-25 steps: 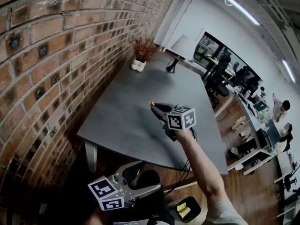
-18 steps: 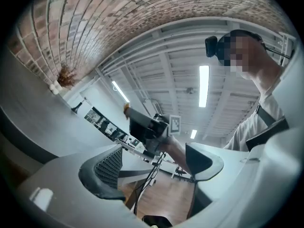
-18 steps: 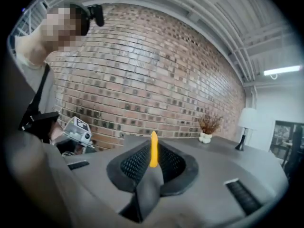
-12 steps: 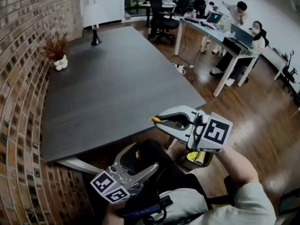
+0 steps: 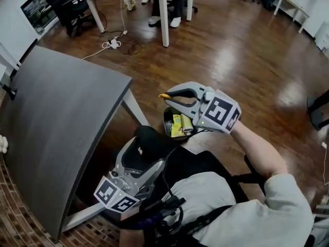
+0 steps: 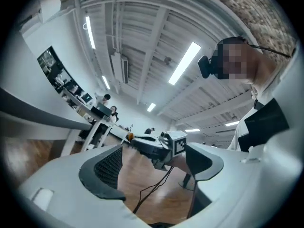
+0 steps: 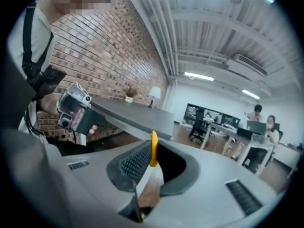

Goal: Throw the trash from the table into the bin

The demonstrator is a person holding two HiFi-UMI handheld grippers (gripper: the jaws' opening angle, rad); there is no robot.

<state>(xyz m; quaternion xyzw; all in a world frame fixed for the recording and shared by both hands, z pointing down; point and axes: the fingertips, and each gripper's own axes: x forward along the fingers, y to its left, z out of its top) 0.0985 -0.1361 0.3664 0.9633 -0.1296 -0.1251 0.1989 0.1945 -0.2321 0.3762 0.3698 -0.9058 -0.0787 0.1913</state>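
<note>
My right gripper (image 5: 166, 95) hangs over the black bin (image 5: 165, 123), which stands on the wooden floor by the table's corner and holds yellow wrappers (image 5: 178, 125). Its jaws are shut on a thin scrap of trash with a yellow-orange tip (image 7: 153, 148) and a pale foil tail (image 7: 148, 186); the tip also pokes out in the head view (image 5: 163, 94). My left gripper (image 5: 145, 156) sits low near my lap, open, with nothing between its pads (image 6: 111, 167). The dark grey table (image 5: 56, 117) lies to the left, and no trash shows on the part in view.
Brick wall (image 5: 15, 225) runs behind the table. A white desk leg (image 5: 164, 14) and a power strip with cable (image 5: 114, 43) sit across the wooden floor (image 5: 241, 60). A plant and lamp stand at the table's far end (image 7: 142, 96).
The view has swung from the tabletop to the floor beside it. My right gripper carried the yellow scrap off the table's edge to above the bin. The left gripper stayed low and open.
</note>
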